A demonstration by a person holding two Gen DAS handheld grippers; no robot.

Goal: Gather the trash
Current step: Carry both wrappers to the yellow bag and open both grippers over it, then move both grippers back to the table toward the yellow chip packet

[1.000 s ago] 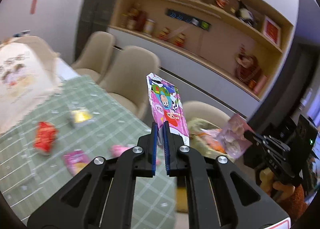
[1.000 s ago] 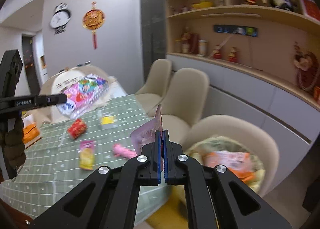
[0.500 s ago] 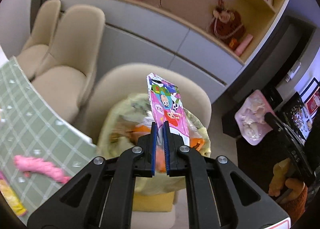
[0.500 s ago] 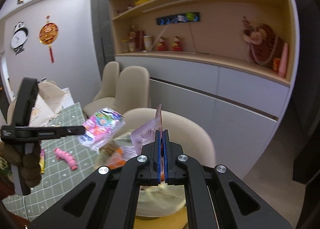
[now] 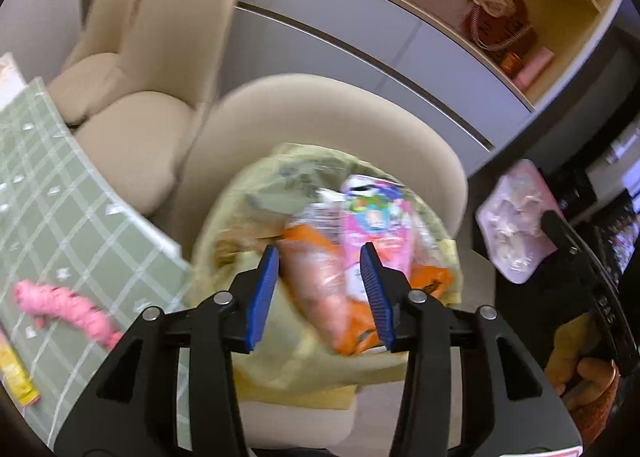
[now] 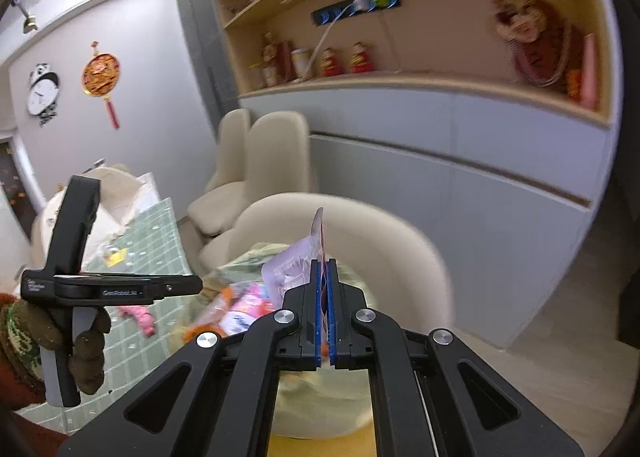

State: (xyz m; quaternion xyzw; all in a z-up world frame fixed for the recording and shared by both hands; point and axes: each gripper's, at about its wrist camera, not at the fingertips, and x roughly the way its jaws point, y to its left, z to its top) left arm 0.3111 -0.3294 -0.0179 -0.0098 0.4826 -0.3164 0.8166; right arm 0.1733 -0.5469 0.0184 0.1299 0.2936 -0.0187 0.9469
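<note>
Pink wrapper [image 5: 374, 225] atop bagged trash [image 5: 320, 289]

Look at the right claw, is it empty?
No, the right claw is shut on a pale pink wrapper sticking up between its blue pads.

Left tongs [image 5: 320, 289] opening, nothing gripped; right tongs [image 6: 325, 311] clamped tight.

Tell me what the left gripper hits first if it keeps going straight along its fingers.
Most likely the orange snack wrapper lying on the trash in the yellow-lined bin. The left gripper, jaws opening and empty, points right at it, though blur makes depth uncertain.
</note>
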